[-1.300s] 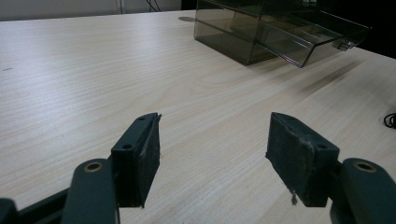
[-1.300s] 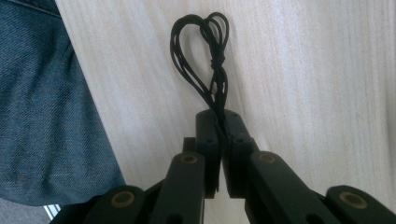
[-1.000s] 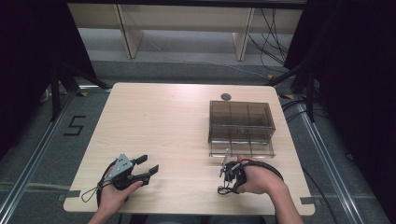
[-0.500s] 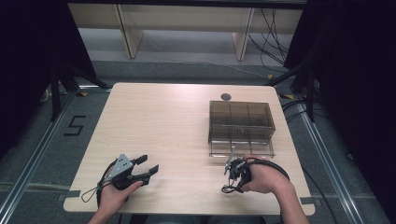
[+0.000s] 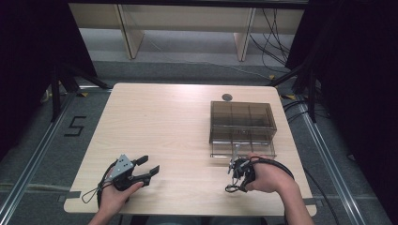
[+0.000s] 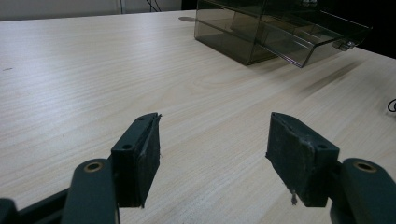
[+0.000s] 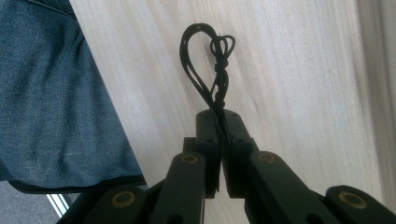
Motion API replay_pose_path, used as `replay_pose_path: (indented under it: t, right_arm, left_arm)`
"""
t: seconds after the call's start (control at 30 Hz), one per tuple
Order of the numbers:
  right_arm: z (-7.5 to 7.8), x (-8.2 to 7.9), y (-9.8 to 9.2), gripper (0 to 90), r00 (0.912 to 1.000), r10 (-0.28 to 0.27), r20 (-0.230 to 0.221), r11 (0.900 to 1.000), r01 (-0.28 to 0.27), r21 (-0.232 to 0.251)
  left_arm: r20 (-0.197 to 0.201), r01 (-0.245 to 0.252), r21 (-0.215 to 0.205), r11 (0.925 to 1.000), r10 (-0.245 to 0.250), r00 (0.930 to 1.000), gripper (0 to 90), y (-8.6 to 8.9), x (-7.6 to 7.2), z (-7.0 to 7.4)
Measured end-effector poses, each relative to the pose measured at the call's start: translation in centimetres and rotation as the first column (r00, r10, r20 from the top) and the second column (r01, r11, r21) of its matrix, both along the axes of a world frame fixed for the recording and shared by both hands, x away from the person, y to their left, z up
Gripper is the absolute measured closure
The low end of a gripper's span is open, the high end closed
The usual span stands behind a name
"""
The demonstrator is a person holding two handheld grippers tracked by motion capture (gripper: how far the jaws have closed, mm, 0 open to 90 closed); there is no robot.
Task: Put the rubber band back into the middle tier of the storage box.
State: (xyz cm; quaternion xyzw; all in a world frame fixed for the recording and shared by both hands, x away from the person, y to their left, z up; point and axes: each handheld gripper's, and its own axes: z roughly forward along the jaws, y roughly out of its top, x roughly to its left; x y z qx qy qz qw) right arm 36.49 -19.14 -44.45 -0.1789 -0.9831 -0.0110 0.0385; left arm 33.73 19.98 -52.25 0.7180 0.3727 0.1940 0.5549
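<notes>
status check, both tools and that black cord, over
Left tool open, empty, resting near table edge. Right tool shut on black cord, loop hanging over table. Drawer box ahead, nothing blocking.

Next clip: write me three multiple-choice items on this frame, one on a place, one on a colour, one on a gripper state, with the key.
1. Where on the table does the drawer box stand?
A. its left half
B. its right half
C. its near left corner

2. What colour is the cord in the right gripper?
A. black
B. white
C. red

3. How do the left gripper's fingers stand?
A. shut on the cord
B. shut on nothing
C. open, nothing between them

Key: 1 B, the high view shows it right of centre; 2 A, black loops rise from the pinched fingers; 3 C, bare tabletop shows between them.
</notes>
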Motion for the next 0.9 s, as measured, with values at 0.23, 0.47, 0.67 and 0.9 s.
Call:
replay_pose_path:
  t: [0.23, 0.47, 0.67, 0.9]
  right_arm:
    - [0.27, 0.25, -0.28, 87.6, 0.9998, 0.019, 0.010, 1.000, -0.019, -0.001]
    - [0.59, 0.22, -0.39, 87.6, 1.0000, -0.006, 0.007, 1.000, 0.006, -0.020]
    - [0.77, 0.33, -0.65, 87.6, 1.0000, 0.000, 0.009, 1.000, 0.000, -0.015]
    - [0.89, 0.43, -0.95, 87.5, 0.9999, 0.001, 0.014, 1.000, -0.001, -0.014]
  left_arm:
    - [0.001, 0.000, -0.001, 1.0000, 0.000, 1.0000, 34.3, 0.00, 0.00, 0.00]
    - [0.000, 0.001, 0.000, 1.0000, -0.001, 1.0000, 34.3, 0.02, 0.01, 0.00]
    - [0.000, 0.001, 0.000, 1.0000, -0.001, 1.0000, 34.3, 0.00, 0.00, 0.00]
    - [0.003, 0.005, -0.008, 1.0000, -0.005, 1.0000, 34.3, -0.03, 0.05, -0.05]
